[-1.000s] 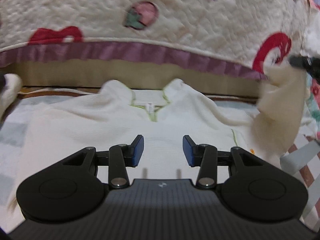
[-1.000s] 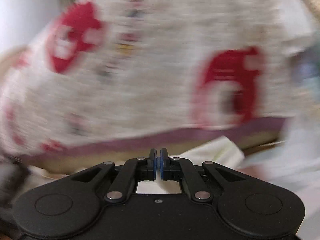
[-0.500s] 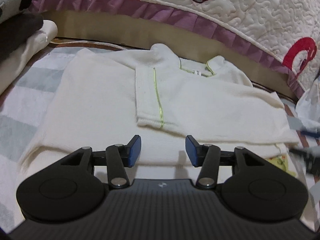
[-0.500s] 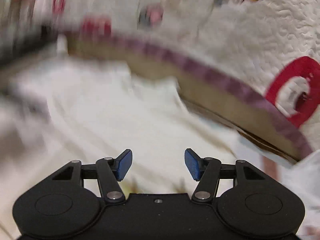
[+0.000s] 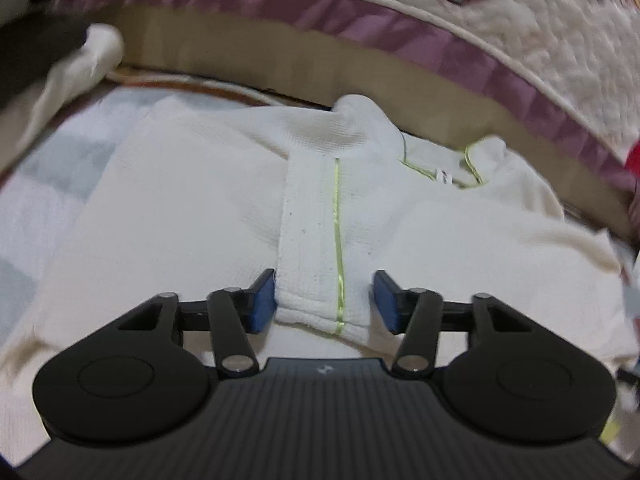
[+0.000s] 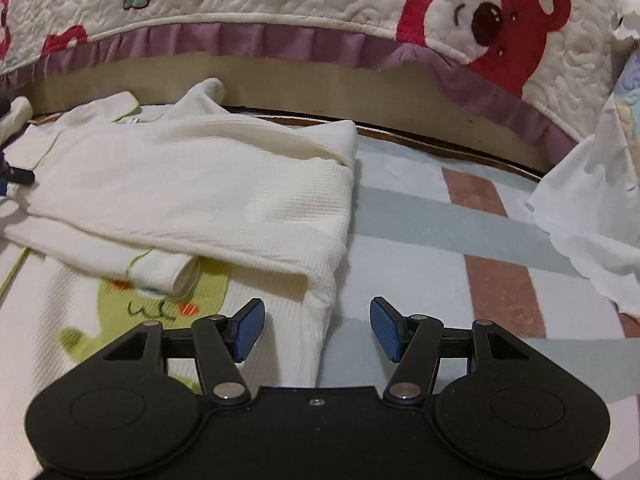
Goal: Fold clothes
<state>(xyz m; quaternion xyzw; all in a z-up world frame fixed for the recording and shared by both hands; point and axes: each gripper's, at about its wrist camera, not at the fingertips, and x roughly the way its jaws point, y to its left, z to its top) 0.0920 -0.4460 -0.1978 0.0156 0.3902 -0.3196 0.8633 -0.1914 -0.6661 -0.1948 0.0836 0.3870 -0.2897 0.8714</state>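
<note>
A cream shirt [image 5: 192,208] with thin lime piping lies flat on a striped sheet, collar [image 5: 444,168] toward the far side. One sleeve cuff [image 5: 320,280] is folded across its middle. My left gripper [image 5: 325,304] is open, its blue pads on either side of that cuff end. In the right wrist view the shirt [image 6: 208,192] shows its folded right side and a green cartoon print [image 6: 160,296]. My right gripper [image 6: 316,330] is open and empty, straddling the shirt's right side edge.
A quilted cover with a purple frill [image 6: 280,44] and red bear print [image 6: 488,16] hangs over a tan bed edge behind the shirt. A crumpled white cloth [image 6: 592,216] lies at right on the striped sheet [image 6: 460,240]. Dark and pale items [image 5: 48,64] sit far left.
The right gripper opened, let go of the sleeve, and swung down to the shirt's right edge. The sleeve now lies folded across the shirt. The left gripper moved up to the cuff.
</note>
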